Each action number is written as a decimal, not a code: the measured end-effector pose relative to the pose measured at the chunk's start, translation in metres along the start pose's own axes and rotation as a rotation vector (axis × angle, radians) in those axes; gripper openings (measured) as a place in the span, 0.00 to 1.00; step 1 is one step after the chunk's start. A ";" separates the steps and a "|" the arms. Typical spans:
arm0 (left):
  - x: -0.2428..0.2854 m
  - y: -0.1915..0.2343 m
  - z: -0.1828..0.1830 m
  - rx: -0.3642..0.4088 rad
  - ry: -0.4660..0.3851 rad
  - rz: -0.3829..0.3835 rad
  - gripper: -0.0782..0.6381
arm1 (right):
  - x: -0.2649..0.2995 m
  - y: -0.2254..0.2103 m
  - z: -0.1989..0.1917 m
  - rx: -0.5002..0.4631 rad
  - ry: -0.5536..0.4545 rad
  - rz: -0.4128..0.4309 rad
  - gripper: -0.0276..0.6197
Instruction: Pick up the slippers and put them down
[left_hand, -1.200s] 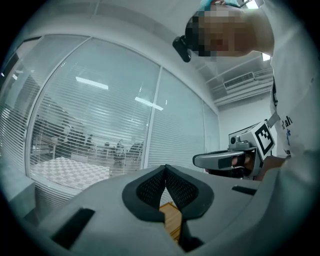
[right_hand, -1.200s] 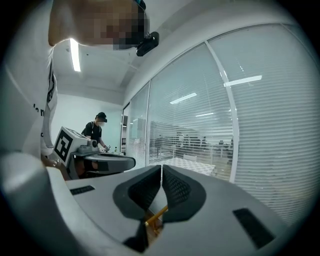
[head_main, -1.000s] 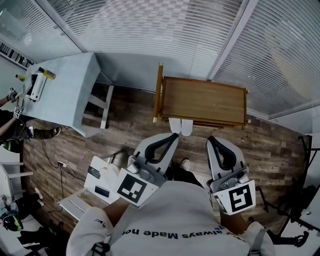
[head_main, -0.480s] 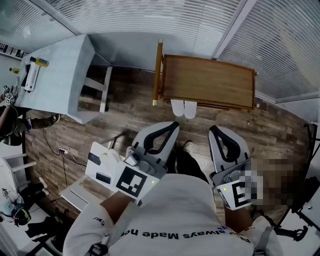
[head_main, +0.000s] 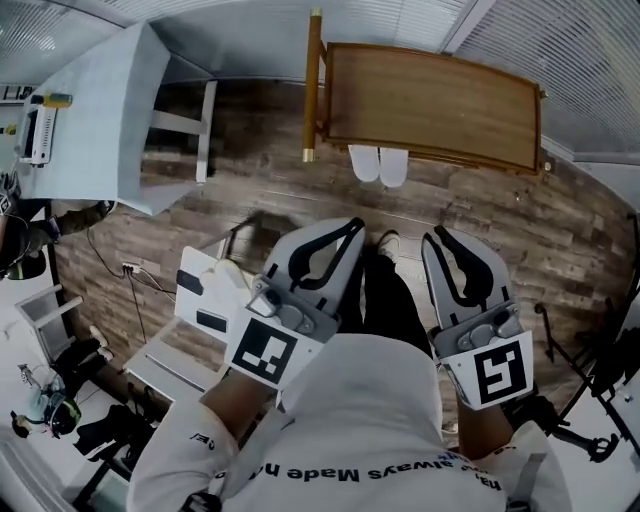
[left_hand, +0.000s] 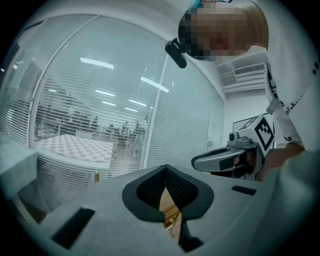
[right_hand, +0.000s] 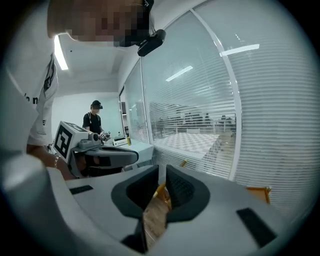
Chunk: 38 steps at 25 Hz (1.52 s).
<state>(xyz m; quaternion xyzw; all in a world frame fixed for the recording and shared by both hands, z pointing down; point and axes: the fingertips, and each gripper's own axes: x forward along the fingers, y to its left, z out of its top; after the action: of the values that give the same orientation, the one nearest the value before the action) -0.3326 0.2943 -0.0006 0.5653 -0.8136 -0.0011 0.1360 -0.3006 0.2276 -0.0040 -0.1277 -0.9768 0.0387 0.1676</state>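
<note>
So far nothing is picked up. Nearest, the left gripper (head_main: 345, 232) and right gripper (head_main: 443, 240) are both clenched on nothing, well apart from the task's things. Farther off, the white slippers (head_main: 380, 165) lie side by side on the floor (head_main: 250, 170) at the wooden table (head_main: 430, 100)'s near edge. The pickup and the put-down both seem left.

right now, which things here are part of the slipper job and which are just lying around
Job: slippers, left gripper, right gripper.
Lying about: wooden table, grey table.
</note>
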 end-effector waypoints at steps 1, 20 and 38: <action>0.001 0.001 -0.008 -0.004 0.008 0.002 0.13 | 0.002 -0.001 -0.008 0.007 0.011 0.001 0.08; 0.042 0.039 -0.178 -0.062 0.126 0.025 0.13 | 0.077 -0.017 -0.185 0.114 0.180 0.044 0.15; 0.093 0.070 -0.320 -0.065 0.187 0.018 0.13 | 0.151 -0.055 -0.337 0.182 0.284 -0.066 0.18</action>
<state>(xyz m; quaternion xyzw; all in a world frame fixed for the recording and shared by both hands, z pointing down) -0.3559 0.2826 0.3393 0.5509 -0.8020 0.0262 0.2296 -0.3375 0.2255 0.3681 -0.0838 -0.9395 0.1031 0.3158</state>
